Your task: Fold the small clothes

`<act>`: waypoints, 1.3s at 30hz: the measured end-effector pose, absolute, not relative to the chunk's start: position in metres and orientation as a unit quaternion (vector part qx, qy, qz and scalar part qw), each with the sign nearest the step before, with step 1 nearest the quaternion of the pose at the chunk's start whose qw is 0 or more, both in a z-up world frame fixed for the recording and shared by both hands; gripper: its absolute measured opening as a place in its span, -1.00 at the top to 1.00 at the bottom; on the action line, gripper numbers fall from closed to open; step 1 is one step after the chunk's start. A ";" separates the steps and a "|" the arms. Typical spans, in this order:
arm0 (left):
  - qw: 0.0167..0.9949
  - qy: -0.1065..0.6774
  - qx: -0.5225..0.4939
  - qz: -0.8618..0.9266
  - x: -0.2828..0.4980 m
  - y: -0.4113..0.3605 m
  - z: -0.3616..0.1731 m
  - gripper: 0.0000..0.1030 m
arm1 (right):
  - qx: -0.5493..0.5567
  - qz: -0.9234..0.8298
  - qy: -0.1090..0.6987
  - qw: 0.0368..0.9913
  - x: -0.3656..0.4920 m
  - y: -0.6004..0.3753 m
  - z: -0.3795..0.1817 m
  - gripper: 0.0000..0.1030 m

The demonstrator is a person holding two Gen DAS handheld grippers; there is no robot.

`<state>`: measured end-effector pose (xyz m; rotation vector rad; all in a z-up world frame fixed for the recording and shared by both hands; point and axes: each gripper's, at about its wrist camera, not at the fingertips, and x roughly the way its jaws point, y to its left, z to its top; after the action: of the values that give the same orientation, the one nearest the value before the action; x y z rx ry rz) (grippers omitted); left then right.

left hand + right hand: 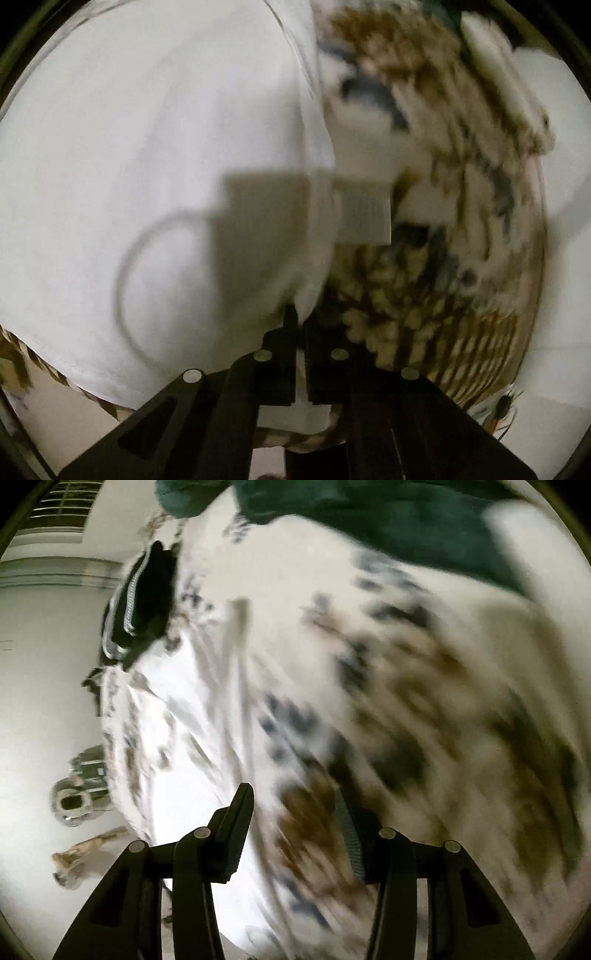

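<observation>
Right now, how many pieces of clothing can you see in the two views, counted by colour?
White garment, pinched by the left gripper: 1
Dark green garment: 1
Black garment with striped band: 1
Total: 3
All lie on the patterned bedspread, which I do not count. The right gripper is open and holds nothing.

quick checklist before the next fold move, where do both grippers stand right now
1. Left gripper shut on the white garment: ok.
2. Right gripper open, nothing between its fingers: ok.
3. Garment hangs free of the patterned bedspread: cannot tell, motion blur.
4. Right gripper lined up with a garment edge: cannot tell, the right wrist view is blurred.
5. Dark green cloth and black striped item apart from both grippers: ok.
</observation>
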<state>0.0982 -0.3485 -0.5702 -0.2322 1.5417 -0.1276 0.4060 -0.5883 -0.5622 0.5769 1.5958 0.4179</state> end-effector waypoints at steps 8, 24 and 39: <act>0.753 0.642 -0.142 -0.025 0.094 -0.304 -0.535 0.98 | 0.272 0.197 0.712 0.616 0.513 -0.496 -0.623 0.05; 0.758 0.579 -0.292 0.073 0.057 -0.139 -0.459 0.99 | 0.162 0.203 0.683 0.683 0.515 -0.399 -0.512 0.94; 0.732 0.560 -0.355 0.157 0.068 0.063 -0.521 0.99 | 0.001 0.178 0.680 0.711 0.531 -0.104 -0.504 0.95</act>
<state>0.0676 0.0632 -0.5211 -0.7813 1.2334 0.3451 0.5307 -0.1038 -0.5042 0.0017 1.5079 0.3954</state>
